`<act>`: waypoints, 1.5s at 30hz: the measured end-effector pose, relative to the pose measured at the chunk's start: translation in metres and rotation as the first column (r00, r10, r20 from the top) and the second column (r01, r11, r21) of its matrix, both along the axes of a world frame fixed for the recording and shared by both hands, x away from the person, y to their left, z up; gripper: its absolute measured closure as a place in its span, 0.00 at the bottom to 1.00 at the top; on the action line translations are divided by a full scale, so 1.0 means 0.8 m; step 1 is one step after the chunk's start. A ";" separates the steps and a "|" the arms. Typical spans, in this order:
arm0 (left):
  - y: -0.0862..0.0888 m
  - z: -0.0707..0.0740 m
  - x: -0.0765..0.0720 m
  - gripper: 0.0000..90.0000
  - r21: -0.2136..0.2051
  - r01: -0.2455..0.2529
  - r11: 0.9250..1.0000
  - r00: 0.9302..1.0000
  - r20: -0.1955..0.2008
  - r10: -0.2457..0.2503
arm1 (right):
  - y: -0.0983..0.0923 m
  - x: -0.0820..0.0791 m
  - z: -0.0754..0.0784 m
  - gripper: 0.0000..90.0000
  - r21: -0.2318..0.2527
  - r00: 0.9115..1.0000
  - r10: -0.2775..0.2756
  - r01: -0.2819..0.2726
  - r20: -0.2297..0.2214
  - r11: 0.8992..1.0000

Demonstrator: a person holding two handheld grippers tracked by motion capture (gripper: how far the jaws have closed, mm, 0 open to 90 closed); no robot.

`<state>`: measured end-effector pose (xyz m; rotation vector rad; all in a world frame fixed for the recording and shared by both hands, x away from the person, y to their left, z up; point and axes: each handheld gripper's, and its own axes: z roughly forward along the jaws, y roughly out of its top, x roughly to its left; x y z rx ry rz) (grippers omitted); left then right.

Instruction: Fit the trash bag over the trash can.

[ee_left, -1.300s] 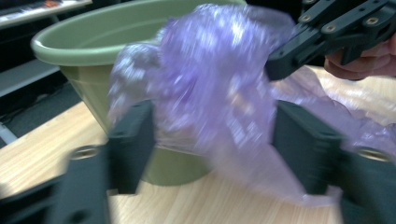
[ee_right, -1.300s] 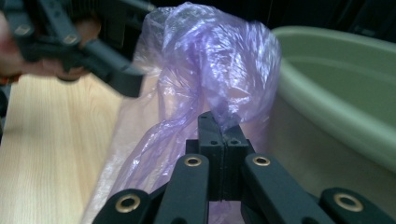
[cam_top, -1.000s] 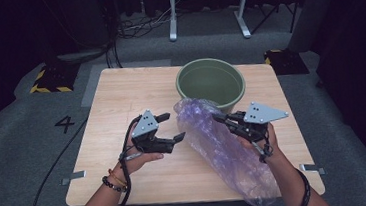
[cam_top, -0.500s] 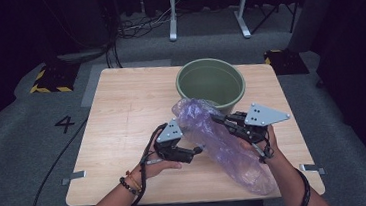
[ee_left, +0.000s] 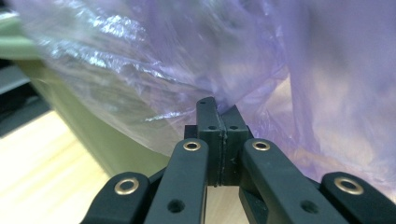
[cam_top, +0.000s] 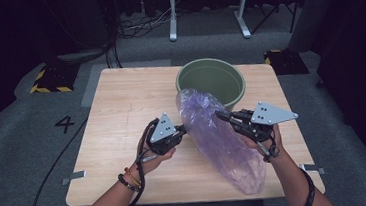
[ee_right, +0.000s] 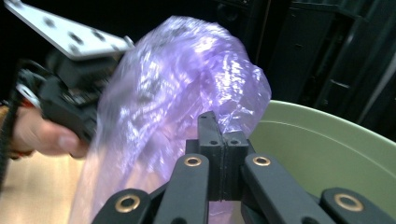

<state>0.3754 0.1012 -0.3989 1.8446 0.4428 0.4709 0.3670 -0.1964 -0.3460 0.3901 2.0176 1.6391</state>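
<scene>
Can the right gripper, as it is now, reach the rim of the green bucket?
Probably yes. The right gripper is shut on the purple plastic bag, near the rim of the green bucket, with nothing between them. The bag is also pinched by the left gripper, which may limit it.

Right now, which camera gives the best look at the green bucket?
The high view: the green bucket shows whole there, its round rim and inside, standing at the table's far edge behind the purple plastic bag. The right gripper view shows just part of its rim and inner wall; the left gripper view shows a blurred strip of its outer wall.
</scene>
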 end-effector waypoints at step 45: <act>0.030 0.038 0.047 0.32 -0.032 -0.069 0.997 0.997 -0.025 0.068 | -0.007 0.108 -0.003 0.99 -0.182 0.907 -0.364 0.329 -0.212 0.927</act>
